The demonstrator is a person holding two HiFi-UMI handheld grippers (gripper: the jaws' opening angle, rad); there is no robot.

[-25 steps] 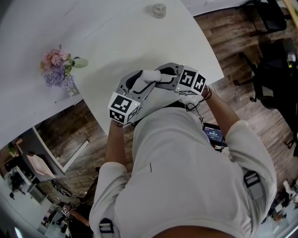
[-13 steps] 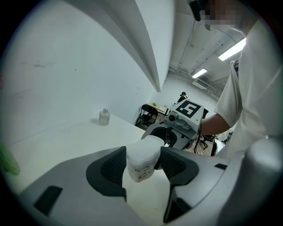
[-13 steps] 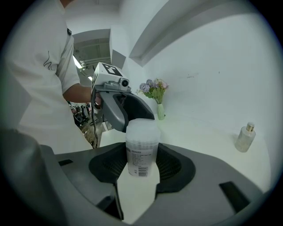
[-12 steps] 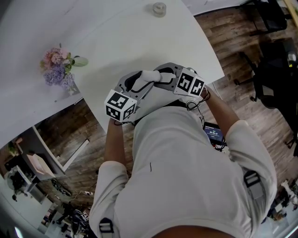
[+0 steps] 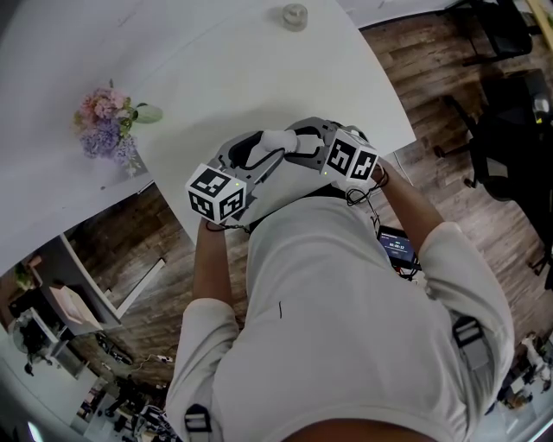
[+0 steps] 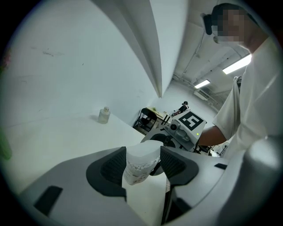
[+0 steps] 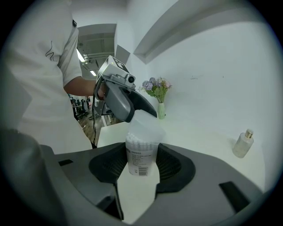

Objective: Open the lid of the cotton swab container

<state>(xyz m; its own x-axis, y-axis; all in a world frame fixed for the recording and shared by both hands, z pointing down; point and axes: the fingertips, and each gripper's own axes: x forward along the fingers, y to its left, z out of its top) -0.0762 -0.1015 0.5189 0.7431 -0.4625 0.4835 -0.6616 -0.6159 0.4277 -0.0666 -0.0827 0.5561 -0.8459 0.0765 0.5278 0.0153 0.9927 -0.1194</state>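
White table (image 5: 216,78) near its front edge: grips cotton swab container (image 7: 141,158) by its body in right gripper (image 7: 140,170), jaws pressed on both sides; pinches tilted clear lid (image 7: 146,128) in left gripper (image 6: 144,165), jaws just closing onto it. Leaves flower vase (image 5: 112,129) and small bottle (image 5: 295,17) well apart, farther back.

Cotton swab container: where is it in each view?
Head view: cotton swab container at centre, near edge of the table.
Left gripper view: cotton swab container low centre.
Right gripper view: cotton swab container low centre.
Shared landmark: small bottle, seen in all three.
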